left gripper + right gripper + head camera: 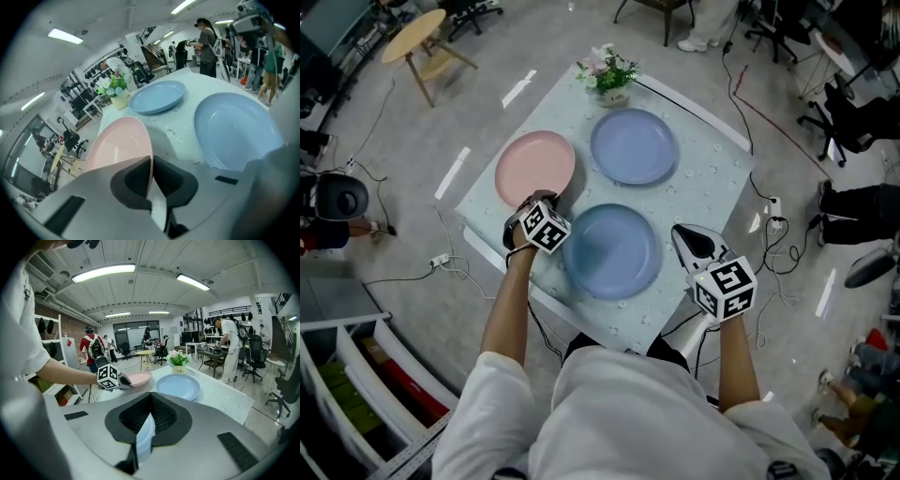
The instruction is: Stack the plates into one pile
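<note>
Nothing is stacked yet: all 3 plates lie singly on the surface [712, 178], with the pink plate [534, 167] at left, the far blue plate [634, 146] behind it and the near blue plate [611, 251] in front. The left claw [151, 161] is clamped on the pink plate's near rim, so I judge the first lift is at hand. The right claw [150, 397] is closed, seemingly on nothing, just right of the near blue plate. All 3 plates look shallow, round and smooth.

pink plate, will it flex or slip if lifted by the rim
The pink plate looks rigid, so probably no flex. The left claw pinches only the thin rim, so it may tilt or slip. Likely light: shallow, thin-walled.
</note>
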The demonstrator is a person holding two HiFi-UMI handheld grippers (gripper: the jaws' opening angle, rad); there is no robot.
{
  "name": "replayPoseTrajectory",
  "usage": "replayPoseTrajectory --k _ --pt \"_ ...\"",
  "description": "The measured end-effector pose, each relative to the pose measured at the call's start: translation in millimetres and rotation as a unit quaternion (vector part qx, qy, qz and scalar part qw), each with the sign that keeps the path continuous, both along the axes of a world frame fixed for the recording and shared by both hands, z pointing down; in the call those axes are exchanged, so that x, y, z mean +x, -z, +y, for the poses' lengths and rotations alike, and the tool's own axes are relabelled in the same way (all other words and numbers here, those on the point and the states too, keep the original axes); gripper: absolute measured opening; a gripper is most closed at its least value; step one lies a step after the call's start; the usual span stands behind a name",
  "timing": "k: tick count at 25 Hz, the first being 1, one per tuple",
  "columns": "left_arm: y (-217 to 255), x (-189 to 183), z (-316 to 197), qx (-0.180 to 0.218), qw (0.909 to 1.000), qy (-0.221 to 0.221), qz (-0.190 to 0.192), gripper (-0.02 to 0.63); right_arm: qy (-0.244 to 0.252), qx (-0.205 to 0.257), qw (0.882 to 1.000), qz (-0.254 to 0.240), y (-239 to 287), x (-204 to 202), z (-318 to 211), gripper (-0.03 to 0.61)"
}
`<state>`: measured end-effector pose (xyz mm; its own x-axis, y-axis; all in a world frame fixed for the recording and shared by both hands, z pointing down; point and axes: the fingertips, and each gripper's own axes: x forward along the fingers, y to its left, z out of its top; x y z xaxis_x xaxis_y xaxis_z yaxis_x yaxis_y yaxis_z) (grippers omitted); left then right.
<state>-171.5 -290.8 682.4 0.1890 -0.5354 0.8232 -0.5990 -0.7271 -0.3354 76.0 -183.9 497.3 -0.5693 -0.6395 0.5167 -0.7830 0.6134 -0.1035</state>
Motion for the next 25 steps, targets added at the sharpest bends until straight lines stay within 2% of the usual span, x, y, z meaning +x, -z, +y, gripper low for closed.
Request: replayPoseTrajectory --k 5,8,12,17,25 --pt "52 -2 -6 0.037 0.9962 0.044 0.066 0.028 0.005 0.008 1.0 -0.001 7 3 3 0.014" --pt "82 2 -4 0.058 0.9944 0.042 0.078 0.029 0.007 0.017 1.0 -0.003 14 5 4 0.014" --pt "122 25 -6 0.094 0.9931 0.0 0.069 0.029 0.002 0.027 1.0 -0.007 24 11 6 0.014" --pt "152 73 -17 0.128 0.9877 -0.076 0.048 0.029 -0.021 0.035 0.999 -0.012 29 27 7 0.014" --pt "125 169 -29 0.095 0.9817 -0.161 0.037 0.035 -0.08 0.017 0.996 -0.03 15 75 22 0.014"
